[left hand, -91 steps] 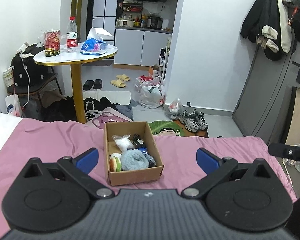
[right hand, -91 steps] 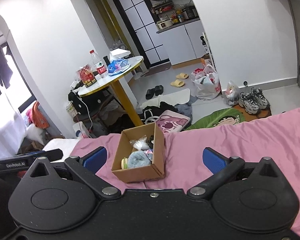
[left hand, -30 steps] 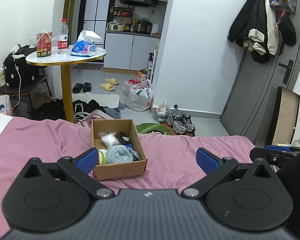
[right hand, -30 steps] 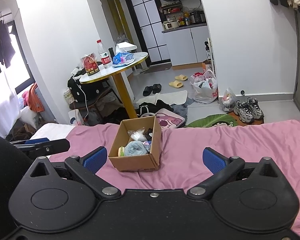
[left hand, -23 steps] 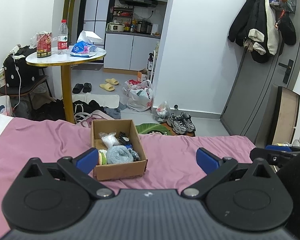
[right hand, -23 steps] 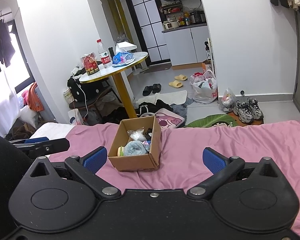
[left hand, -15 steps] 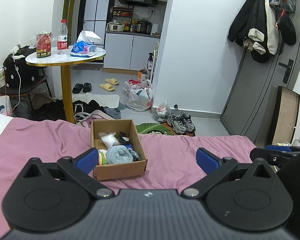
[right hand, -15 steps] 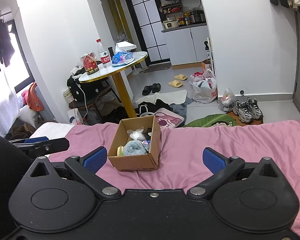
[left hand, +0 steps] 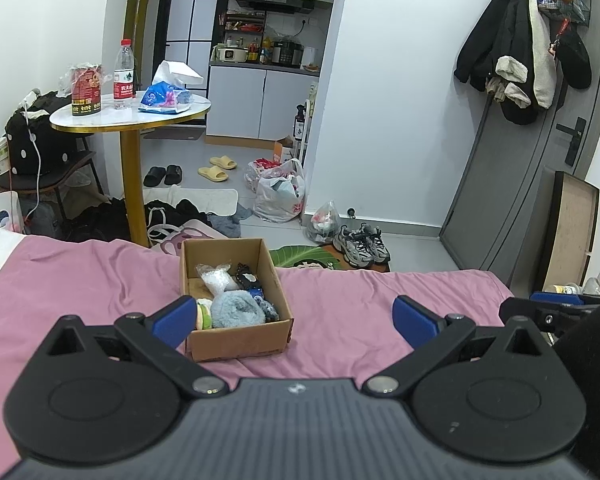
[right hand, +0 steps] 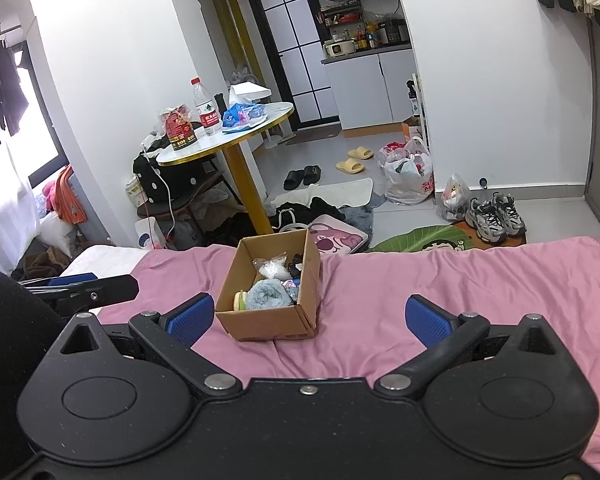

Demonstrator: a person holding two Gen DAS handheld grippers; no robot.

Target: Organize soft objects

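A small cardboard box [left hand: 242,338] [right hand: 269,323] stands on the pink bedsheet [left hand: 352,320] [right hand: 440,276]. Inside lie a rolled blue fluffy cloth [left hand: 236,309] [right hand: 269,295], a burger-shaped plush [left hand: 204,314] [right hand: 240,300], a clear bag of white filling [left hand: 216,278] [right hand: 271,268] and small dark items [left hand: 249,280]. My left gripper [left hand: 294,320] is open and empty, held back from the box, which sits just inside its left finger. My right gripper [right hand: 310,318] is open and empty too, with the box just right of its left finger.
Beyond the bed's foot lie bags, clothes, slippers and sneakers [left hand: 362,242] on the floor. A round gold-legged table [left hand: 130,120] with a bottle and packets stands at left. A grey door [left hand: 540,184] with hung coats is at right. The other gripper shows at each view's edge.
Over three seconds both grippers pulled back and levelled, so the box looks smaller and farther. In the last second hardly anything has shifted. Both stay open.
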